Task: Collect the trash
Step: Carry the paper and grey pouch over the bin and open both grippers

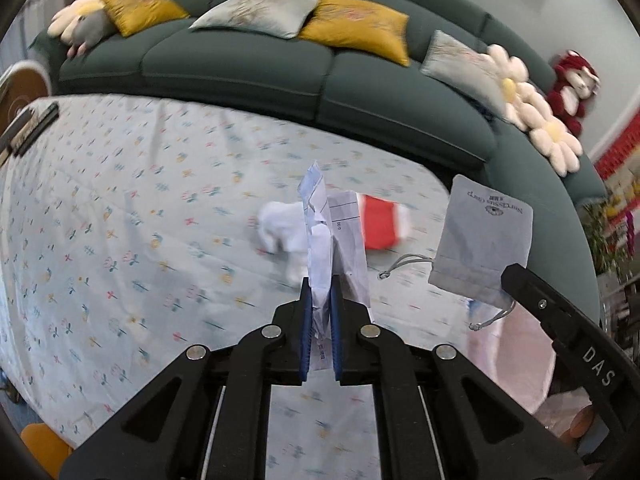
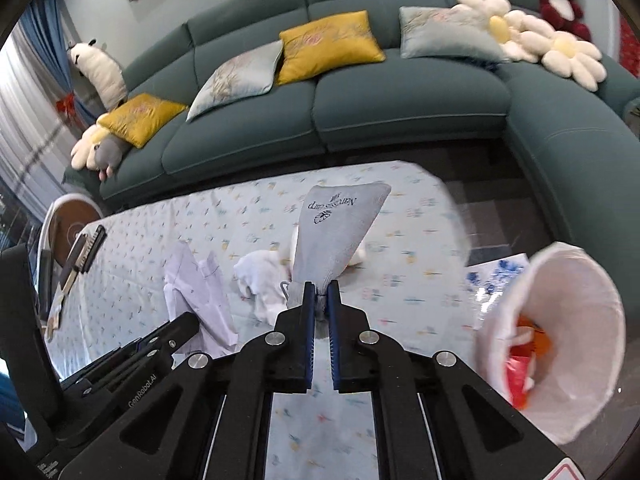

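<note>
My left gripper (image 1: 320,280) is shut on a crumpled white paper receipt (image 1: 320,216) and holds it above the table; the paper also shows in the right wrist view (image 2: 200,292). My right gripper (image 2: 320,288) is shut on a grey drawstring pouch (image 2: 336,232), held up above the table; the pouch shows at the right in the left wrist view (image 1: 484,240). A crumpled white tissue (image 1: 280,228) and a red-and-white packet (image 1: 380,220) lie on the table. A white-lined trash bin (image 2: 568,328) with red and orange trash inside stands at the right.
The table wears a light floral cloth (image 1: 120,200). A dark green sofa (image 2: 360,112) with yellow and grey cushions curves behind it. A round wooden board (image 2: 72,220) and dark items (image 2: 86,248) sit at the table's left end. Flower cushions (image 2: 552,48) lie on the sofa's right.
</note>
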`<act>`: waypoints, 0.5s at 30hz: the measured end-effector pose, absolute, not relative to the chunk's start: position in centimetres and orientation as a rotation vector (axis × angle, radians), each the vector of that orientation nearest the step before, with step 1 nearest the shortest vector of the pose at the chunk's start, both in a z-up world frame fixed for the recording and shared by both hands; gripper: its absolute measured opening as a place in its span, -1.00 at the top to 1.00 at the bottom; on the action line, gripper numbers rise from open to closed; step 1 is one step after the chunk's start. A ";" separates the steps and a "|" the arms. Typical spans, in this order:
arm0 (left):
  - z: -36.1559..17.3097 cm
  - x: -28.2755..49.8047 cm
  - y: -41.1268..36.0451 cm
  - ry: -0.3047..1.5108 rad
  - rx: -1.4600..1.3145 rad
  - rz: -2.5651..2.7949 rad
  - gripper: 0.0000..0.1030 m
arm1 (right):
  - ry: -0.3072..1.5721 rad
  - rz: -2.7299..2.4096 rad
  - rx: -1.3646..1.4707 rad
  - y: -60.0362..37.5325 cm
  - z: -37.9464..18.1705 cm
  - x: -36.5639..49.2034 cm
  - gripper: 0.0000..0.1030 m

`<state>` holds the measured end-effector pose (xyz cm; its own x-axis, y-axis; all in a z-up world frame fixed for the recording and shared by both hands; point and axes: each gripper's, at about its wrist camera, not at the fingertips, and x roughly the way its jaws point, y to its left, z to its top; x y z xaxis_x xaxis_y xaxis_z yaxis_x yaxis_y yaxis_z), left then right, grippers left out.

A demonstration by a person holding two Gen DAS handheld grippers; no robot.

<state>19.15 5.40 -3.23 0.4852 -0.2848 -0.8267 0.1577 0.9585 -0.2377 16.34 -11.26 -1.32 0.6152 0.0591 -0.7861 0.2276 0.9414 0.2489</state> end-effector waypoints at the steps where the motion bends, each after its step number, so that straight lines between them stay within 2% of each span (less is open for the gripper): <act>1: -2.9 18.7 4.8 1.026 -0.130 -0.282 0.85 | 0.902 -0.106 0.344 -11.7 -1.0 15.8 0.87; 15: 0.3 10.1 -7.2 0.974 0.023 -0.478 0.85 | 0.833 -0.250 0.391 -21.2 0.7 4.0 0.87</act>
<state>10.12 -7.21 0.26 0.4672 -0.3798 -0.7985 0.4000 0.8961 -0.1921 3.97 -21.21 0.71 0.6497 -0.0635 -0.7575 0.3649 0.9003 0.2375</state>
